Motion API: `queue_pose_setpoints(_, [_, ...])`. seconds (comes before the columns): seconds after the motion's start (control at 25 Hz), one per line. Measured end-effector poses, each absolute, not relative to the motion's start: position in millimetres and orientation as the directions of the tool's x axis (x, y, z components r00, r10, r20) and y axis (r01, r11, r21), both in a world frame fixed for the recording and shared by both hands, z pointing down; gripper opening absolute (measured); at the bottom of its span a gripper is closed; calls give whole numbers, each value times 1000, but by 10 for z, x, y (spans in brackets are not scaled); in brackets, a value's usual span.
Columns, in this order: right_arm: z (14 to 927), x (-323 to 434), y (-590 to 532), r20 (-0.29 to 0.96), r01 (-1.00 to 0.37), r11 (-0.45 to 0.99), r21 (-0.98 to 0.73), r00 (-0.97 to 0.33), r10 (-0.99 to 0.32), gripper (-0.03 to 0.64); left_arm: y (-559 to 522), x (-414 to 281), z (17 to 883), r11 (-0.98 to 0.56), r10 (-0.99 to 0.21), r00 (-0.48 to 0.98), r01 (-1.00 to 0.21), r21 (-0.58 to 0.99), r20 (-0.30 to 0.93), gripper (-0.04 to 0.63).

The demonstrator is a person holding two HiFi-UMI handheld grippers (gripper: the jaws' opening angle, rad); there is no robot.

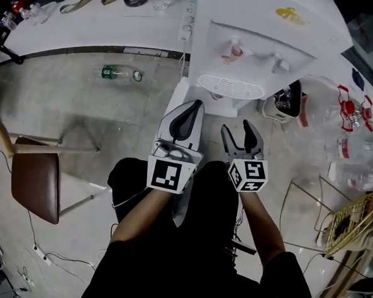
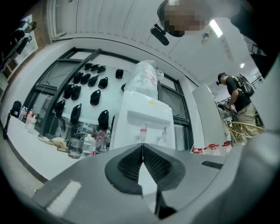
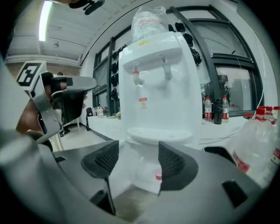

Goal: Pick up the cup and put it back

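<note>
Looking down on a white water dispenser (image 1: 255, 40) standing by a long white table (image 1: 91, 28), its round drip tray (image 1: 230, 86) jutting out in front. Noting a clear plastic bottle (image 1: 120, 73) lying on its side on the grey floor (image 1: 65, 115), a brown-seated chair (image 1: 36, 179) standing at left, large red-capped water jugs (image 1: 352, 129) crowding the right, a gold wire rack (image 1: 357, 216) sitting just below them. Spotting a person (image 2: 238, 103) standing far off across the room.

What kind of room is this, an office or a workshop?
Probably an office or lab workroom: a white water dispenser with spare water jugs beside it, a long cluttered white table, and a brown chair.
</note>
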State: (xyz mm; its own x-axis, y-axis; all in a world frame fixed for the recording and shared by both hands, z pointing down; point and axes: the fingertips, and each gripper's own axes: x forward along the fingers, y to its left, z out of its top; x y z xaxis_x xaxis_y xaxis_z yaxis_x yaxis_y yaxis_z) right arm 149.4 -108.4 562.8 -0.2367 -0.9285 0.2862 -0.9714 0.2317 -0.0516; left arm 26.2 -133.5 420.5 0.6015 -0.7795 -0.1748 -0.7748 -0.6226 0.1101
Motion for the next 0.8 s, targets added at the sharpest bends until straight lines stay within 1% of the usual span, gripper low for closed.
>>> queue_pose_setpoints(0.16, [5990,1530,-1198,287,-968,244,-51,-249,-925,268,-1288,283,4390,-611,-789,588,-782,121,-180,6])
queue_pose_setpoints(0.4, [6403,1617,-1441,330,-972,226,-59,-233,-915,284,-1334,228,4514,-581,-810,560,-808,100,-175,6])
queue_pose_setpoints(0.68, [7115,1689,-1892,422,-980,185,-79,-201,-884,298,-1410,132,4651,-579,-815,561,-802,146,-148,6])
queue_pose_setpoints(0.8, [7410,1709,-2090,458,-982,173,-71,-186,-869,304,-1445,118,4662,-584,-811,563,-798,152,-159,6])
